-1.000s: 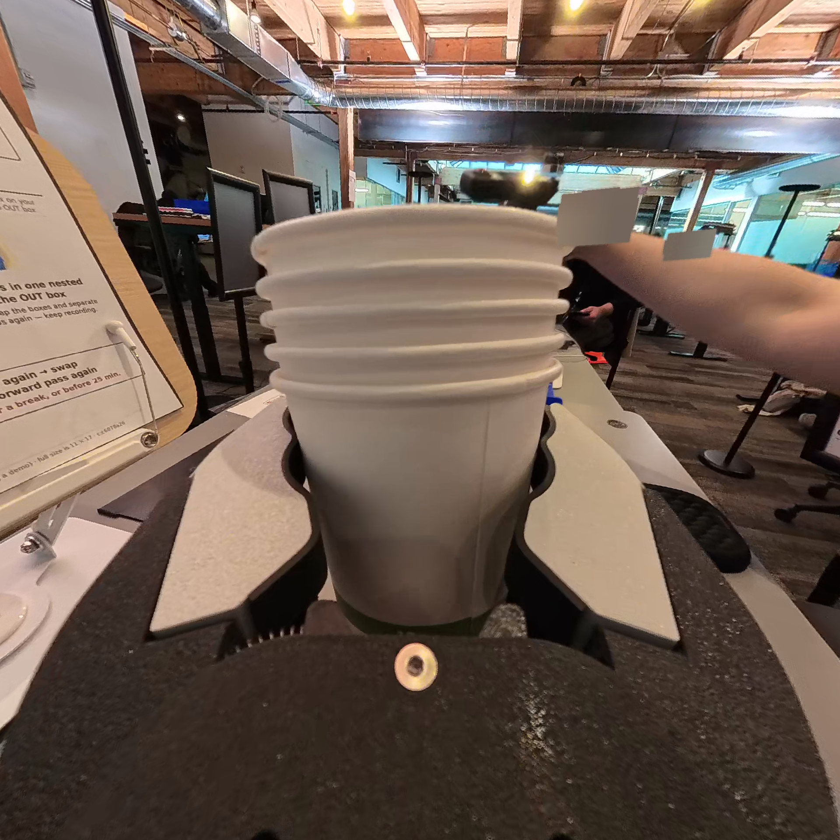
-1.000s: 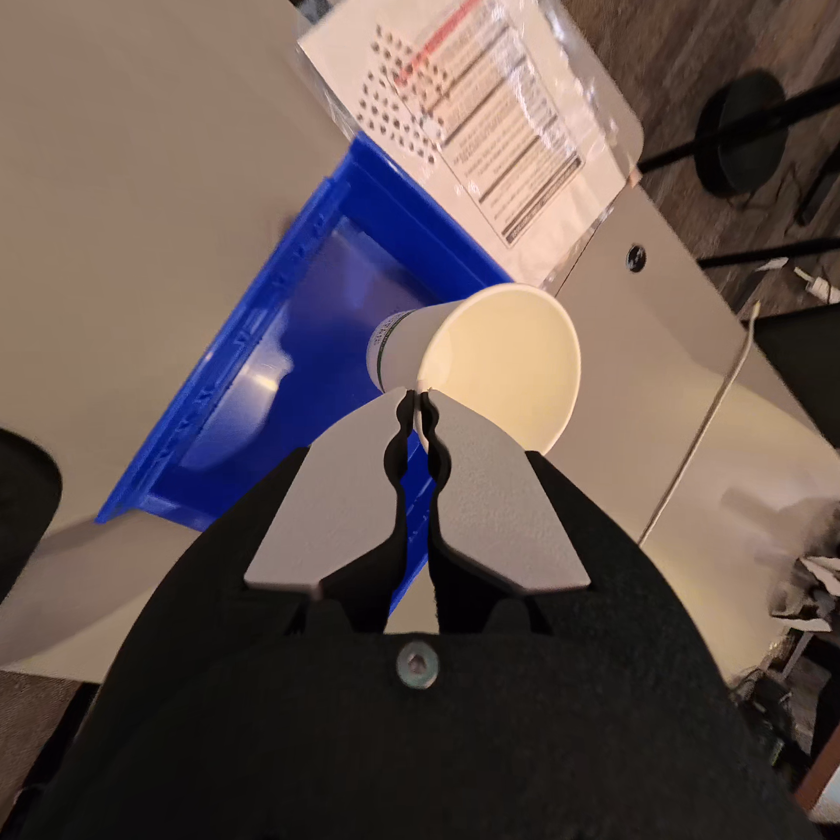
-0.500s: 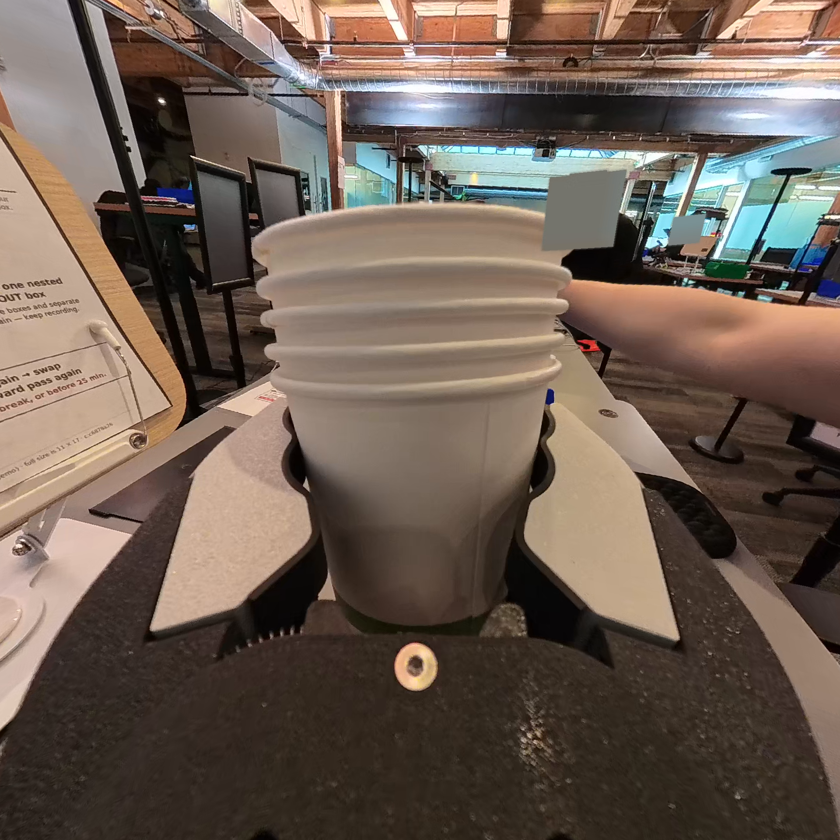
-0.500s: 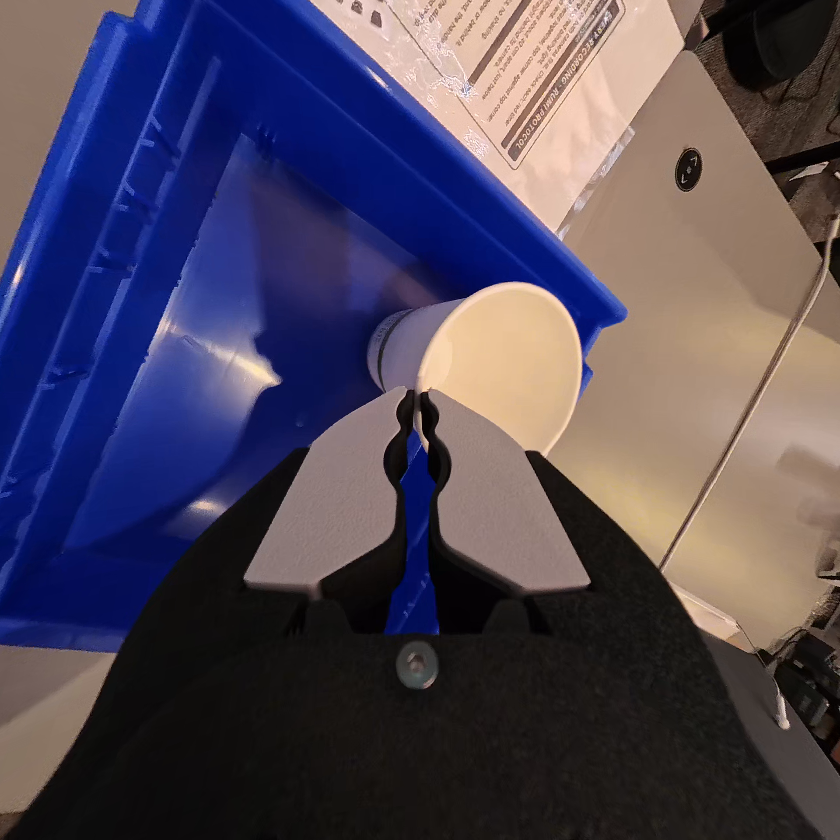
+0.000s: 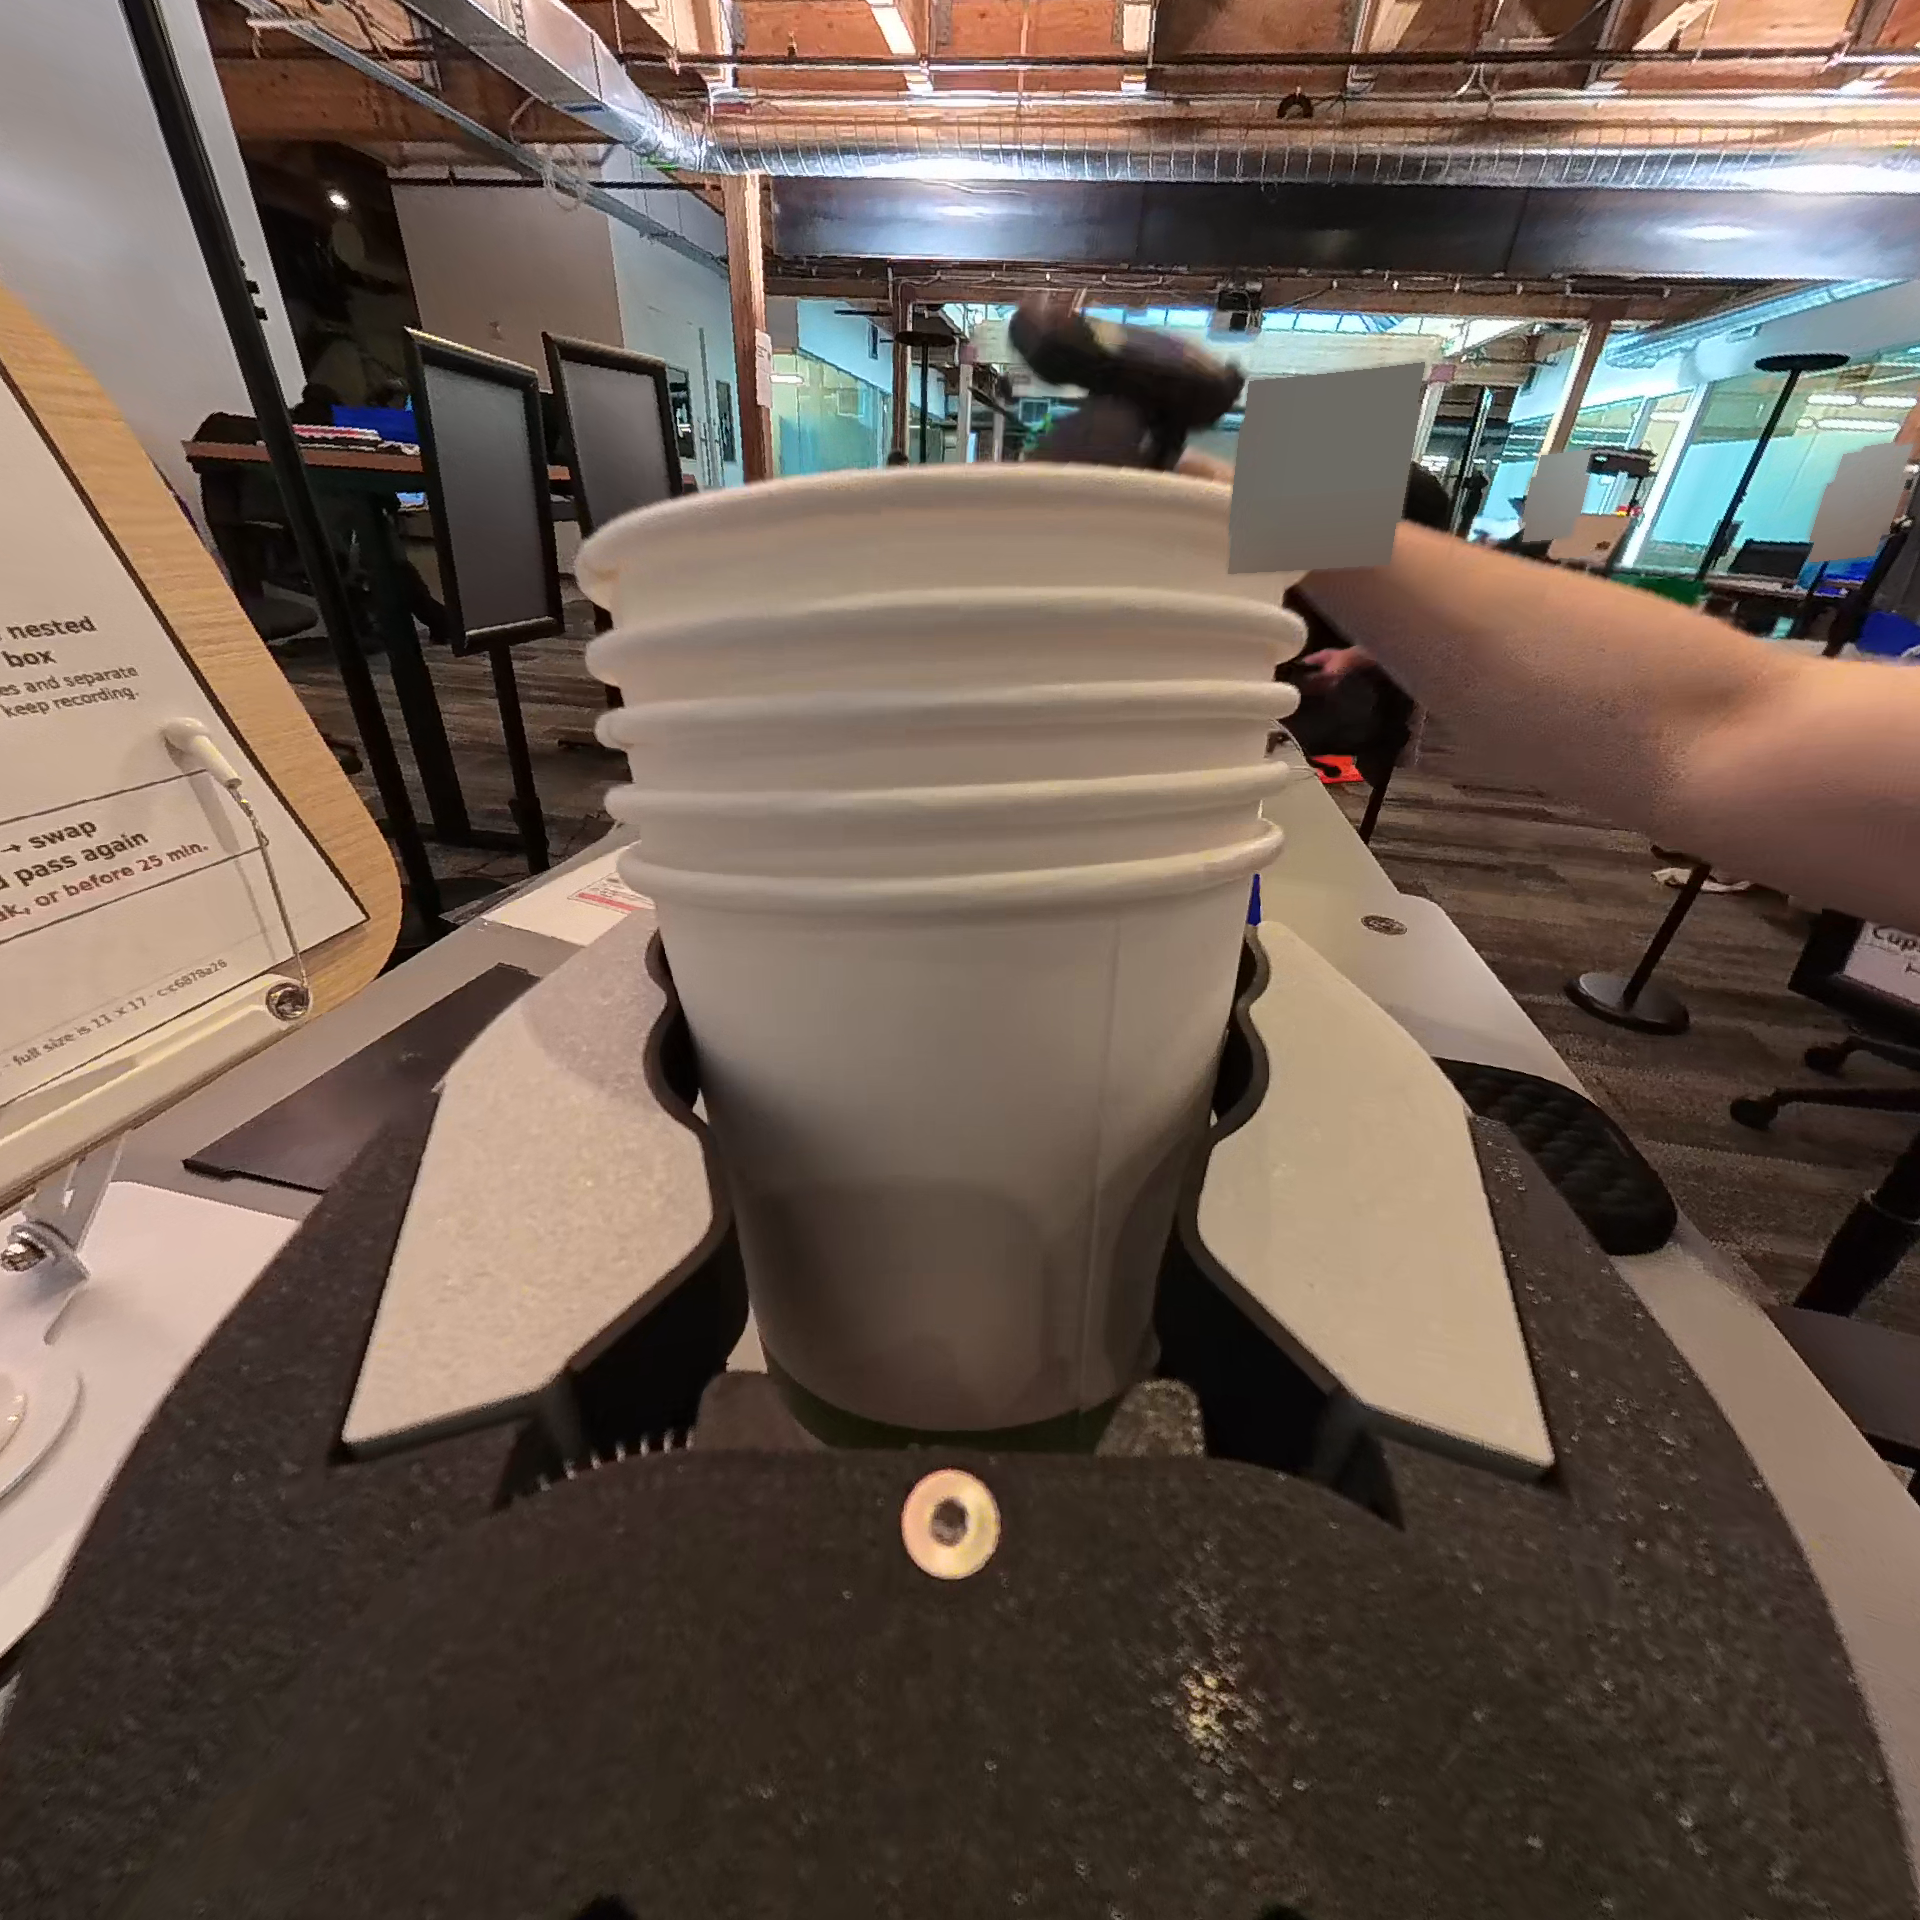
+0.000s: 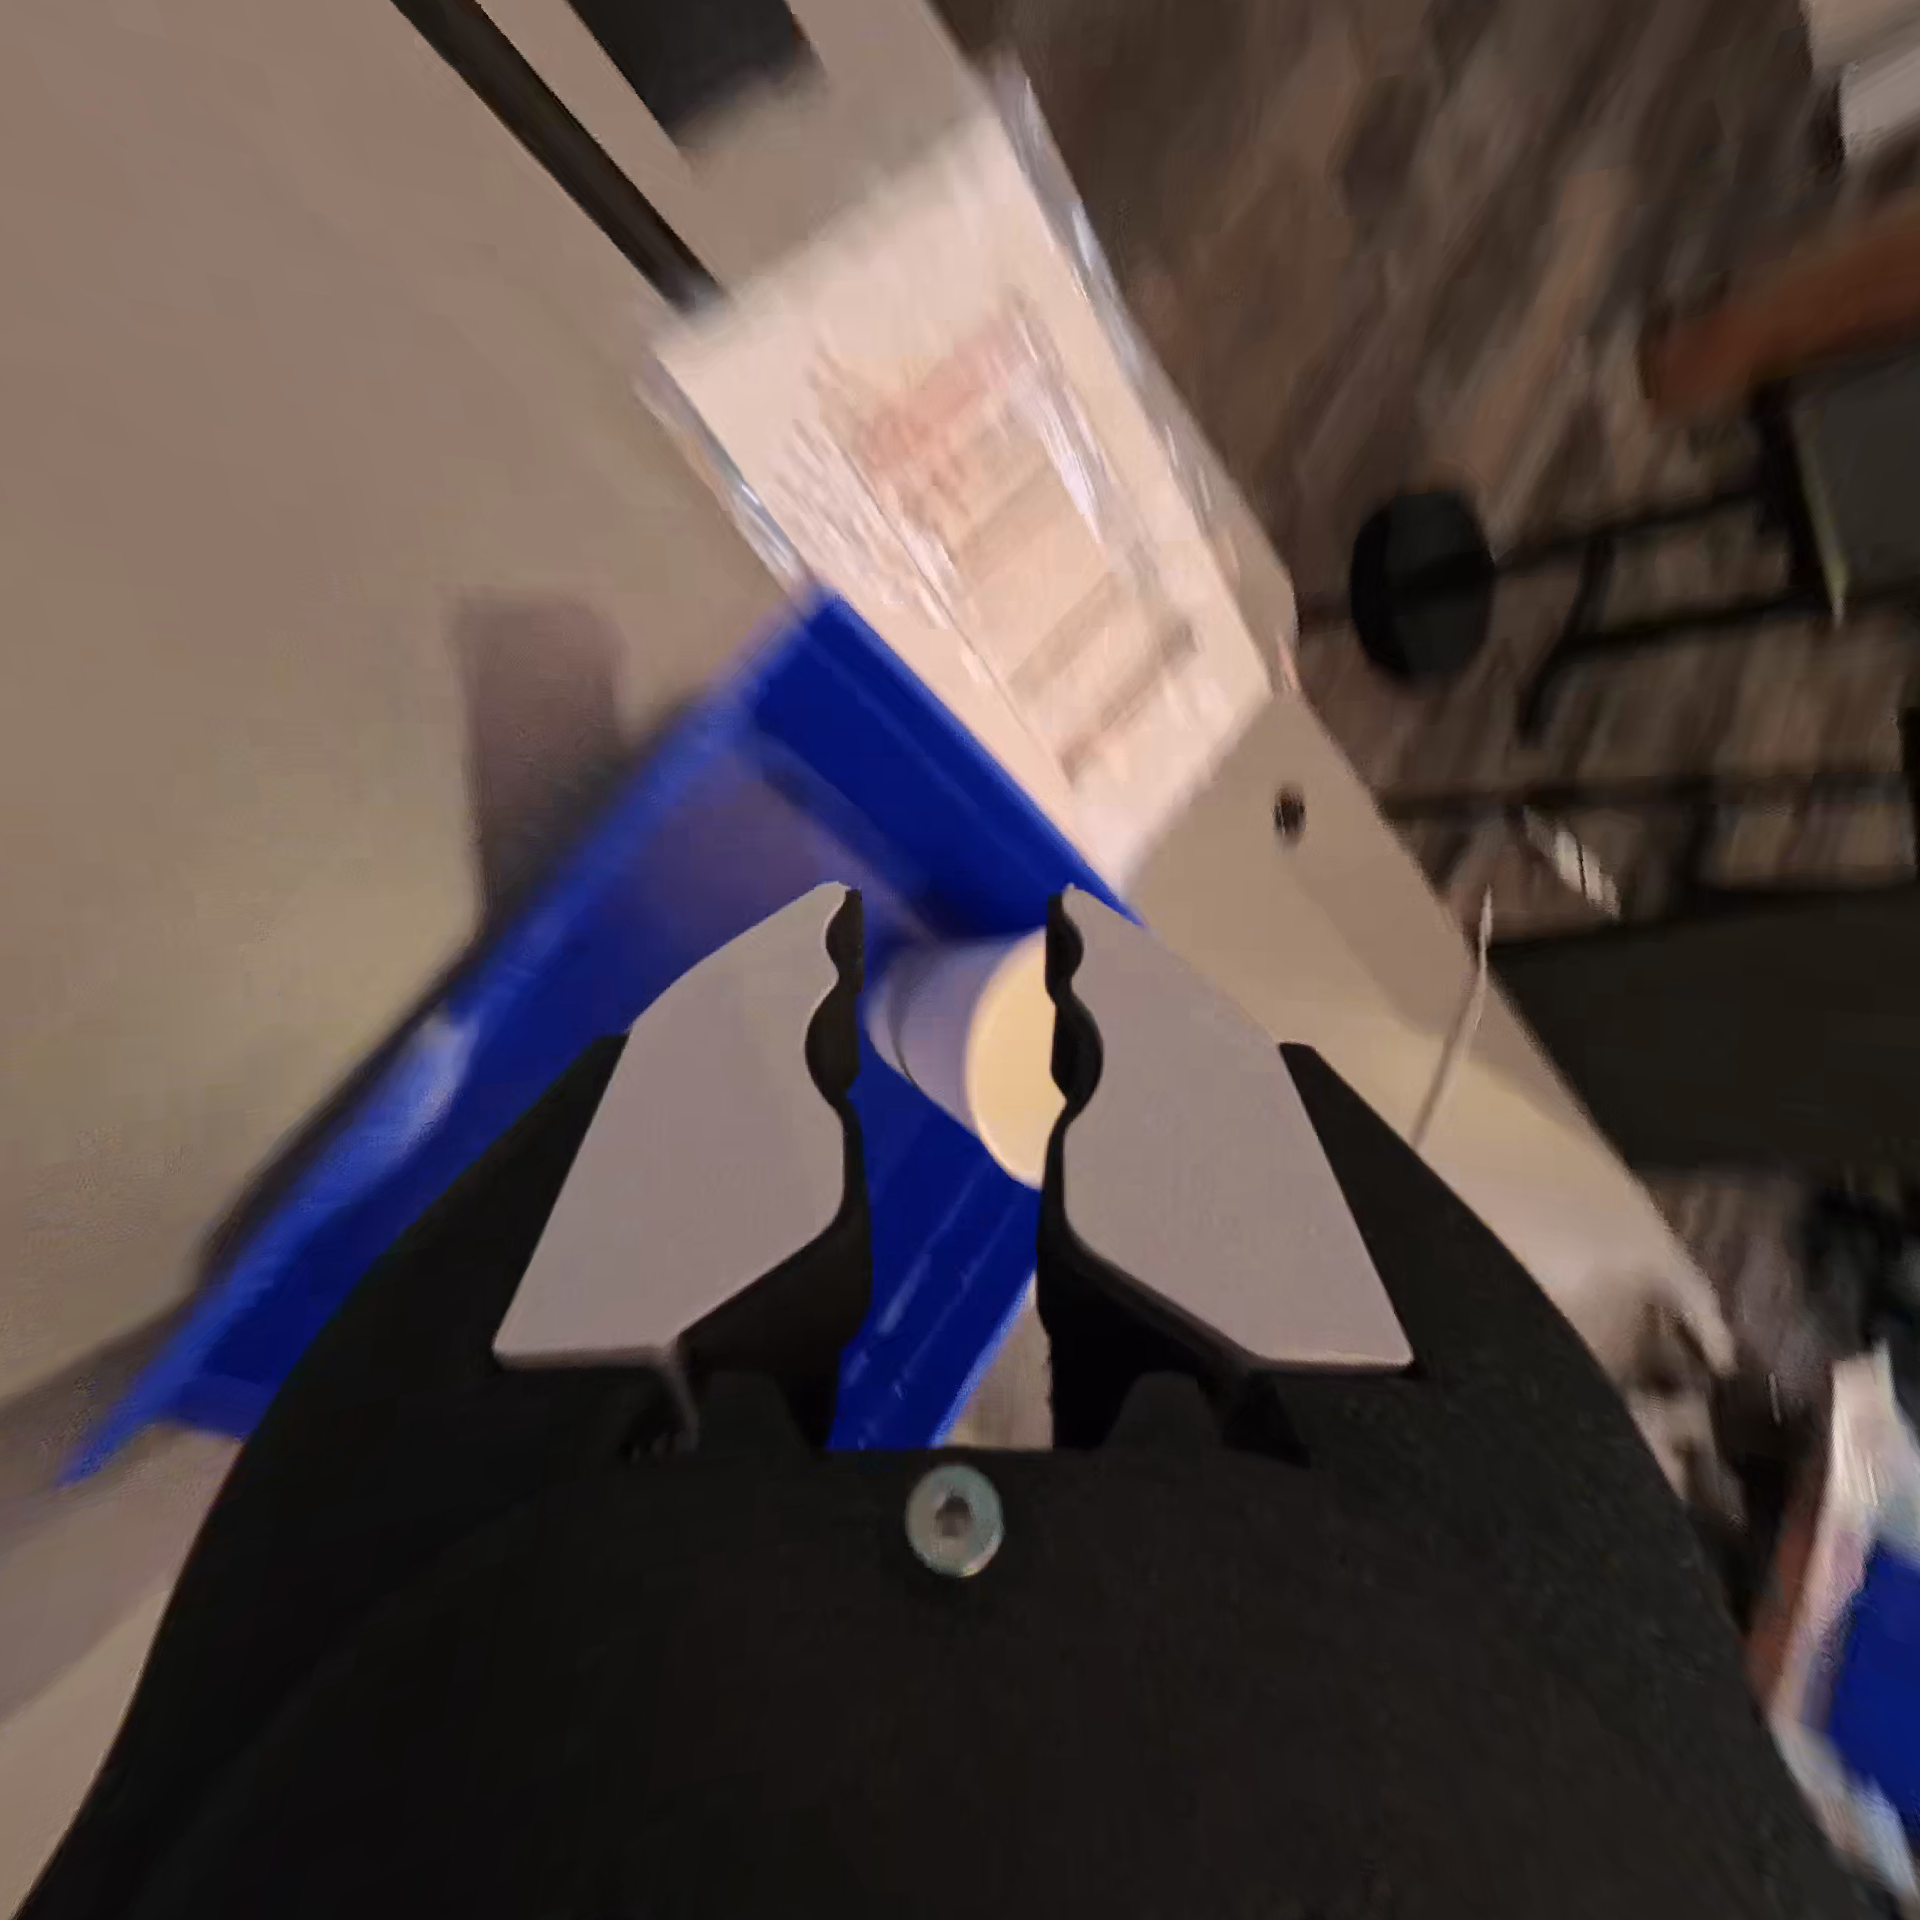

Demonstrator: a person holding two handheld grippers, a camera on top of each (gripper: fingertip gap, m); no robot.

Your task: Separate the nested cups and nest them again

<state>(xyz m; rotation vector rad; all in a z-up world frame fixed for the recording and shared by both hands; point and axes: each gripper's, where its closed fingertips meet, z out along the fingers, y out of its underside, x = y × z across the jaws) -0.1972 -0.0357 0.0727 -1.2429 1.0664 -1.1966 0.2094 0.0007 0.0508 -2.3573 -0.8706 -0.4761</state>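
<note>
My left gripper (image 5: 954, 945) is shut on a stack of several nested white paper cups (image 5: 935, 727) and holds it upright, with a pad pressed against each side of the outer cup. My right gripper (image 6: 951, 899) is open and holds nothing. Below it, a single white paper cup (image 6: 966, 1049) lies on its side in the blue bin (image 6: 675, 935), seen through the gap between the fingers (image 6: 1174, 1091) and apart from them. The right wrist view is blurred by motion. The right gripper also shows as a dark blur behind the stack in the left wrist view (image 5: 1122, 384), at the end of a person's forearm (image 5: 1662, 727).
A slanted sign board (image 5: 104, 831) stands at the left on the grey table (image 5: 1340, 862), with a black mat (image 5: 343, 1101) beside it. A laminated sheet (image 6: 987, 520) lies beyond the bin. A black floor stand base (image 6: 1423, 571) is off the table's edge.
My right gripper, which pinched the single cup's rim over the blue bin, has opened and pulled back. The cup left its grasp and lies in the bin. The left gripper's hold is unchanged.
</note>
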